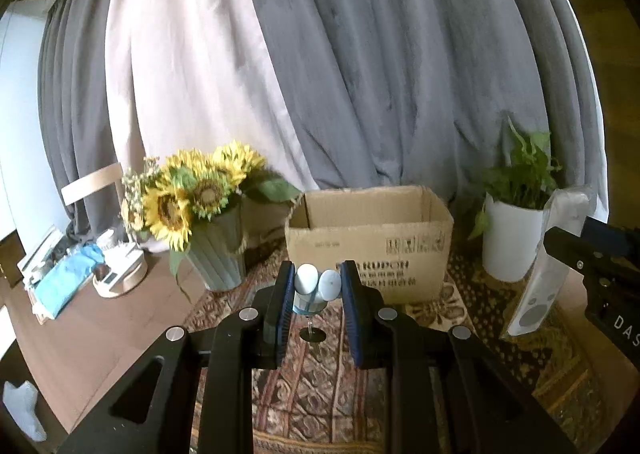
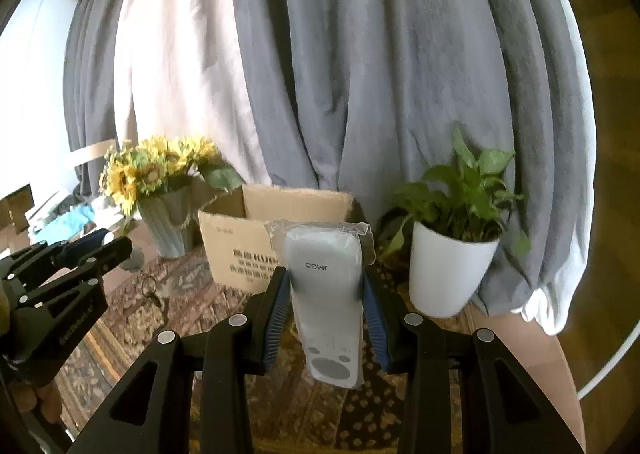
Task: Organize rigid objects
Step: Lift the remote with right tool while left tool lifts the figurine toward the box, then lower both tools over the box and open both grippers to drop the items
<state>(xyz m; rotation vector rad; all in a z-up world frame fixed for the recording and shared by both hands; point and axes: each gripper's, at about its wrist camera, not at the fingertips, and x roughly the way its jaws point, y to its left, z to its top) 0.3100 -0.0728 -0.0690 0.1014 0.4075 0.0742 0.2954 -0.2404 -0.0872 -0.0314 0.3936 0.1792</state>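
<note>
Progress judged from how things lie: mid-task, two items lifted, none seen dropped in yet.

Curtains [image 1: 360, 66], grey w/ a pale panel, filling the top two-thirds of both views; not part of the job.

Patterned rug [image 1: 320, 386] across the bottom centre of left view, over a brown table [image 1: 100, 334]. On the rug itself, no other loose item to be seen besides what's gripped.

Cardboard box [image 1: 372, 246], centre of left view, flaps up, top open. Also centre-left in right view. Likely the drop spot. Inside hidden by the near wall, so contents: can't tell.

Sunflower vase [image 1: 218, 254] left of box, white plant pot [image 1: 508, 242] right of box. Both upright, prob. just decor.

Clutter at far left of left view: blue cloth [image 1: 68, 278], round white thing [image 1: 120, 278]. Too blurred to sort out; may or may not need tidying.

Remote [image 2: 326, 294], white, in clear plastic wrap, lower centre of right view, label end pointing up toward box. Right gripper [image 2: 326, 294] clamped on its sides, partly closed to remote's width. Held above the rug, short of the box.

Keyring charm [image 1: 316, 288], small pale blue w/ two rounded lobes, lower centre of left view; metal ring + key dangling under it. Left gripper [image 1: 316, 288] pinched narrow on it, held above the rug, in front of box.

Left to do, as a guess: carry both over the box rim, release.
</note>
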